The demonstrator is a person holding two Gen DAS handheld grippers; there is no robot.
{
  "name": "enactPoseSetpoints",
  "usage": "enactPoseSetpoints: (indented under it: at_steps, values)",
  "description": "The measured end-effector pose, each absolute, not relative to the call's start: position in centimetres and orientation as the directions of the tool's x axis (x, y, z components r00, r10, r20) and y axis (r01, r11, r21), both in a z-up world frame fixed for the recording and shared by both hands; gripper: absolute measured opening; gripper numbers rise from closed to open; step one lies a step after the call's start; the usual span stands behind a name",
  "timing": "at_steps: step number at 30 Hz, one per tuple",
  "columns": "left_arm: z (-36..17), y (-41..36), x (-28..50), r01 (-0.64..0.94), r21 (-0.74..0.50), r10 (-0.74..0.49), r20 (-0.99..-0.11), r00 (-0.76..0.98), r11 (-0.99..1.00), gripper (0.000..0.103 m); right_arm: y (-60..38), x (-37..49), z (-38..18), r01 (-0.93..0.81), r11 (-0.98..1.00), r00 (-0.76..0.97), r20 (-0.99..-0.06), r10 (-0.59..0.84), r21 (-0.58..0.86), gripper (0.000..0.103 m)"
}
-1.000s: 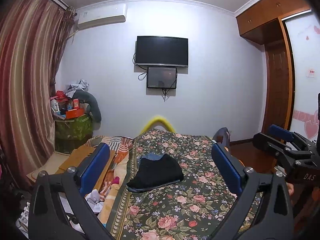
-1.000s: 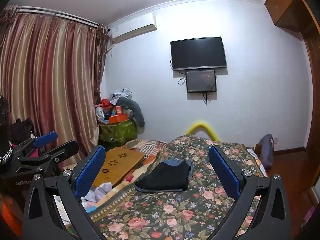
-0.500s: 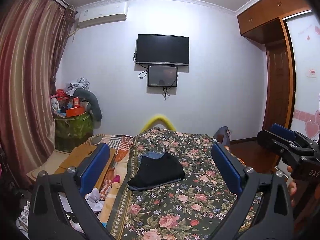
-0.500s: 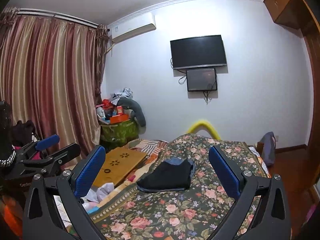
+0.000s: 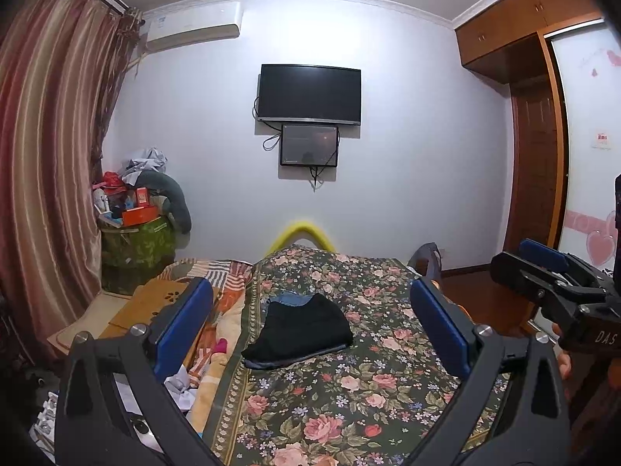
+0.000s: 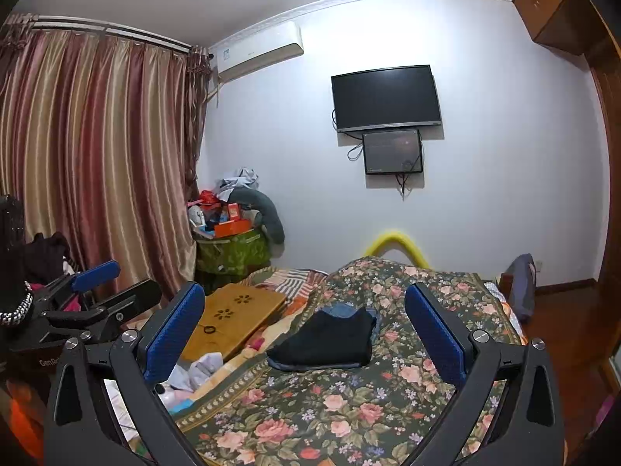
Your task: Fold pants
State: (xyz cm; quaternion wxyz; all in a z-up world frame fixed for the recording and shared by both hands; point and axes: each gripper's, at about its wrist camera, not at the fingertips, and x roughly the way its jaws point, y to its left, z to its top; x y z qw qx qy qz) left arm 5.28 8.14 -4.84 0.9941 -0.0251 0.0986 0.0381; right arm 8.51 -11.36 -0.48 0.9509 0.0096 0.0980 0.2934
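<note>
Black pants lie folded into a compact stack on the floral bedspread, with a folded blue denim piece showing under their far edge. My left gripper is open, held well back from the stack and above the bed, nothing between its blue pads. My right gripper is open too, equally far back and empty. Each gripper shows at the edge of the other's view: the right one, the left one.
A wooden lap tray and loose clothes lie on the bed's left side. A cluttered green box stands in the corner by the curtain. A television hangs on the far wall; a wardrobe is at right.
Both grippers have drifted slightly, tilting up a little, while staying open. The folded pants have not moved.
</note>
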Motion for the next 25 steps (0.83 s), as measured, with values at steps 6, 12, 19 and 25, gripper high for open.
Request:
enactPoseSetpoints:
  at_steps: [6,12,19,25]
  values:
    - [-4.53,8.30,5.09,-0.059,-0.046,0.049,-0.192,0.980,0.997,0.103,-11.43,8.68,-0.79,-0.557,0.827,0.806,-0.186,0.562,0.084,0.103]
    - [-4.54,8.03,5.03,-0.055,-0.041,0.046,-0.190,0.981,0.998,0.103,-11.66,8.87,-0.94,-0.558,0.825,0.804,-0.187,0.564,0.090,0.103]
    - [-4.62,7.98,5.12,-0.053,-0.043,0.044,-0.195,0.980,0.998,0.103,-11.69,8.77,-0.95,-0.556,0.827,0.808,-0.182,0.561,0.081,0.103]
    - [-4.74,7.85,5.24,-0.052,-0.050,0.041,-0.205,0.978,0.997,0.103,-11.82,9.03,-0.95,-0.559,0.824,0.802,-0.190,0.566,0.094,0.103]
